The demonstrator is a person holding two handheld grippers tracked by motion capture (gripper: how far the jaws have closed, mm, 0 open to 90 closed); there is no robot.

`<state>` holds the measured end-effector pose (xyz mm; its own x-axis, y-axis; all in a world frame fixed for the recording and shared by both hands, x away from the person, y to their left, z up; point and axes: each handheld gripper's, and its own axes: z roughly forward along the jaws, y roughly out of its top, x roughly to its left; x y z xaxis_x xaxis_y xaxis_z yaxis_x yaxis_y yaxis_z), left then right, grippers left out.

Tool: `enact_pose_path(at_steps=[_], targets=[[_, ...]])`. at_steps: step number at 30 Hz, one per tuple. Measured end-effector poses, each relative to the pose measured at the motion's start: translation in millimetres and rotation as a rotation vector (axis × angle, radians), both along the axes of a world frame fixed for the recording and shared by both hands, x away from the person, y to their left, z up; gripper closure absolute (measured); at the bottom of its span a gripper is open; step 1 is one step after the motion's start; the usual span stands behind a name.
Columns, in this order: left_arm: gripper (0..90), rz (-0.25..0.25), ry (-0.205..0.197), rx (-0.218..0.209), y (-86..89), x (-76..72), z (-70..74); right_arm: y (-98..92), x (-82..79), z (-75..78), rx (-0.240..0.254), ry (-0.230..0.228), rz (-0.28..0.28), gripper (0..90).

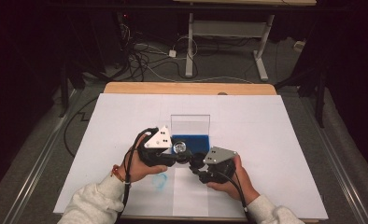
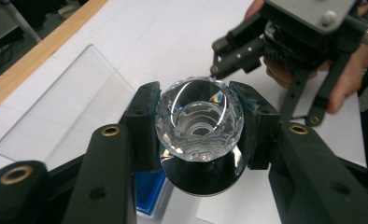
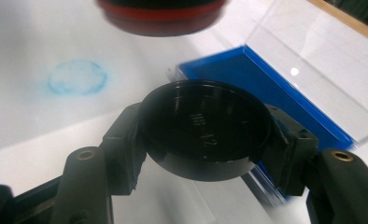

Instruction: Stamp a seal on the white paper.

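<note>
I have the faceted crystal knob (image 2: pixel 199 119) clamped between the jaws of my left gripper (image 1: pixel 175 156), its black mirrored base hanging below the pads, held just above the white sheet (image 1: pixel 275 140) near the front edge of the tabletop, a little left of the middle. My right gripper (image 3: pixel 203 140) is closed tight on a round black cap (image 3: pixel 204 133), just beside the knob on its right. I judge the step to be bringing cap and knob together, so I would keep the left hand quiet, square the cap's face to the knob's base, and close the gap slowly without letting either piece twist in the pads. Just behind both sits a blue tray (image 1: pixel 198 141) with a clear upright panel (image 1: pixel 190 125). A faint blue ring stain (image 1: pixel 159 182) marks the sheet near the front edge. Beyond the far wooden edge (image 1: pixel 187 87) the room is dark, with cables on the floor and a white desk frame (image 1: pixel 229 32).
</note>
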<state>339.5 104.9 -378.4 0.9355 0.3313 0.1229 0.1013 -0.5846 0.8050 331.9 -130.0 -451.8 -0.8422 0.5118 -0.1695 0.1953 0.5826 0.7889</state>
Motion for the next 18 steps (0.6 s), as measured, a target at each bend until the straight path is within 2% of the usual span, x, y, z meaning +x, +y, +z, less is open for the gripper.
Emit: enact_pose_path(at_steps=[9, 16, 18], targets=[[54.7, -0.049, 0.019, 0.052, -13.1, -13.1, -19.4, -15.5, 0.4, 1.0, 0.002, -0.002, -0.043, 38.9], [54.7, -0.088, 0.043, 0.083, -25.2, -21.9, -34.7, -21.7, -0.1, 3.3, 0.003, -0.012, -0.059, 38.9], [54.7, -0.09, 0.038, 0.097, -27.6, -25.0, -38.2, -23.3, -0.2, 2.9, -0.001, -0.01, -0.061, 38.8]])
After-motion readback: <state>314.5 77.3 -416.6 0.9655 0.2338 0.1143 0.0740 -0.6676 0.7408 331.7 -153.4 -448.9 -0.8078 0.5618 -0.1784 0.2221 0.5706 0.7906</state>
